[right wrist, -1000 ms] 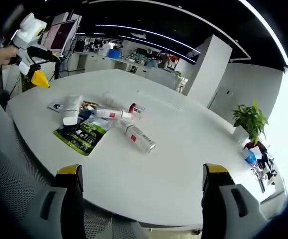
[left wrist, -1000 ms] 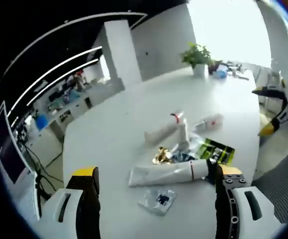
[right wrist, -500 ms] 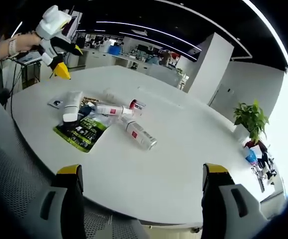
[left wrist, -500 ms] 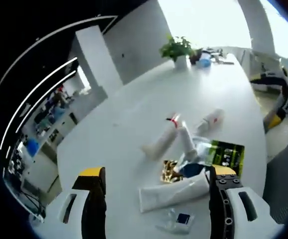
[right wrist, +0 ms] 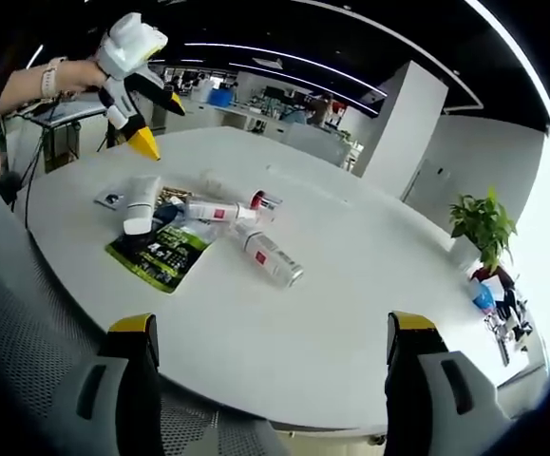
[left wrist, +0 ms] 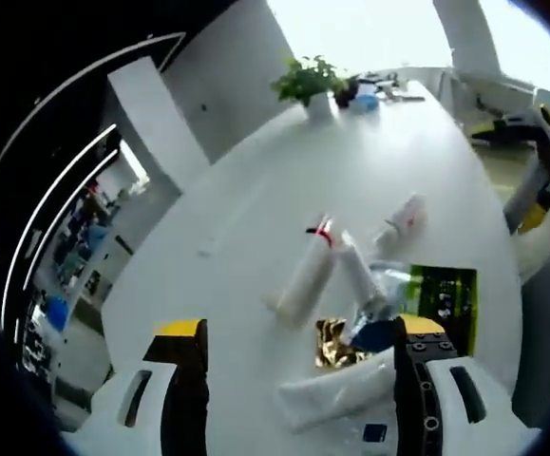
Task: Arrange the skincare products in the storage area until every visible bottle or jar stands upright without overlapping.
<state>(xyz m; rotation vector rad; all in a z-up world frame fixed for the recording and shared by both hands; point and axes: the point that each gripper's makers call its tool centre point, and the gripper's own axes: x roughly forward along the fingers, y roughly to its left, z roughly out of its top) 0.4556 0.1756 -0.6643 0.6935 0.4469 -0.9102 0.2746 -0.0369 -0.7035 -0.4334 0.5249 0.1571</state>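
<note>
Currently left tongs [left wrist: 293, 399] spread wide above white tube [left wrist: 336, 391] on counter [left wrist: 256, 218]; right tongs [right wrist: 265, 380] spread, empty, touching nothing.

The broad white table [right wrist: 369, 285] has a smooth, faintly glossy top. On it, a slim silver bottle [right wrist: 269, 258] looks metallic and shiny, while the white squeeze tube [right wrist: 141, 202] reads as soft matt plastic. The green-and-black flat packet [right wrist: 156, 253] appears glossy like printed film, and a crumpled gold wrapper [left wrist: 330, 343] glints like foil.
</note>
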